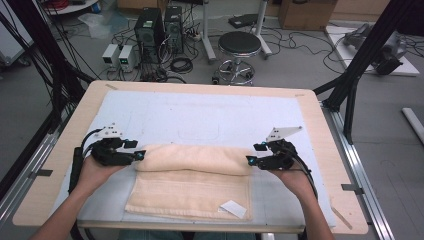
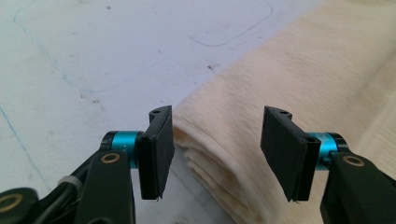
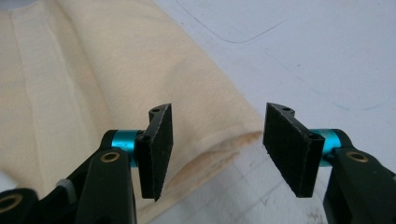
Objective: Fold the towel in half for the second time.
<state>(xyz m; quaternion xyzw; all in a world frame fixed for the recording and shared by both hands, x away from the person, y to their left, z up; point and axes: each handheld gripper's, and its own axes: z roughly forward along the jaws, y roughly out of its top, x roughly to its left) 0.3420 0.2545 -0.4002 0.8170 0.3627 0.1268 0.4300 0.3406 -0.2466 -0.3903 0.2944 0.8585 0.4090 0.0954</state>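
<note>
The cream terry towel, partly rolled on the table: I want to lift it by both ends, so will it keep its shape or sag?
The cream terry towel is soft layered cloth, so it would probably sag in the middle. Its rolled far edge looks loose and may unroll. It likely grips well, not slippery.

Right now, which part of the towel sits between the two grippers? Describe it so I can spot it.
On the pale mat covering the wooden table lies a cream towel. Its far edge is a thick folded-over roll spanning from gripper to gripper, raised above the flat layer bearing a white label.
</note>
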